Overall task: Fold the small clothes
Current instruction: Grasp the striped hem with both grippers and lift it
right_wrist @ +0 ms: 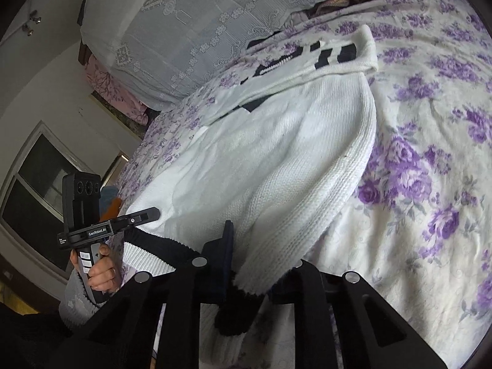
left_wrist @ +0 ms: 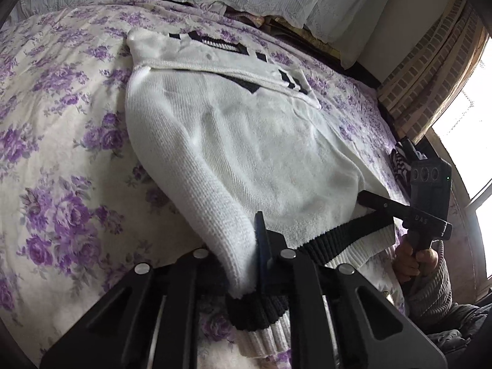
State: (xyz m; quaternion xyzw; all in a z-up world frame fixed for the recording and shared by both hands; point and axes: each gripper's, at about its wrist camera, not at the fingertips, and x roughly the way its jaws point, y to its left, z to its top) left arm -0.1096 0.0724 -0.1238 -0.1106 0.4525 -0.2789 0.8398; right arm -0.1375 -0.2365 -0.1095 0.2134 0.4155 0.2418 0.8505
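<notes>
A white knit sweater [left_wrist: 252, 141] with black trim lies on the flowered bedspread; it also shows in the right wrist view [right_wrist: 276, 160]. Its sleeves are folded in and its black-and-white collar end [left_wrist: 215, 46] lies far from me. My left gripper [left_wrist: 255, 264] is shut on the sweater's near hem corner, with white knit and black rib pinched between the fingers. My right gripper [right_wrist: 240, 264] is shut on the other near hem corner. Each gripper shows in the other's view, the right one [left_wrist: 378, 203] and the left one [right_wrist: 144, 215], at the black ribbed hem [left_wrist: 338, 236].
The purple-flowered bedspread [left_wrist: 61, 153] covers the bed all around the sweater. Lace-covered pillows [right_wrist: 184, 30] are piled at the head of the bed. A brick-patterned curtain [left_wrist: 430, 77] and a bright window [left_wrist: 473, 117] stand at the right of the left wrist view.
</notes>
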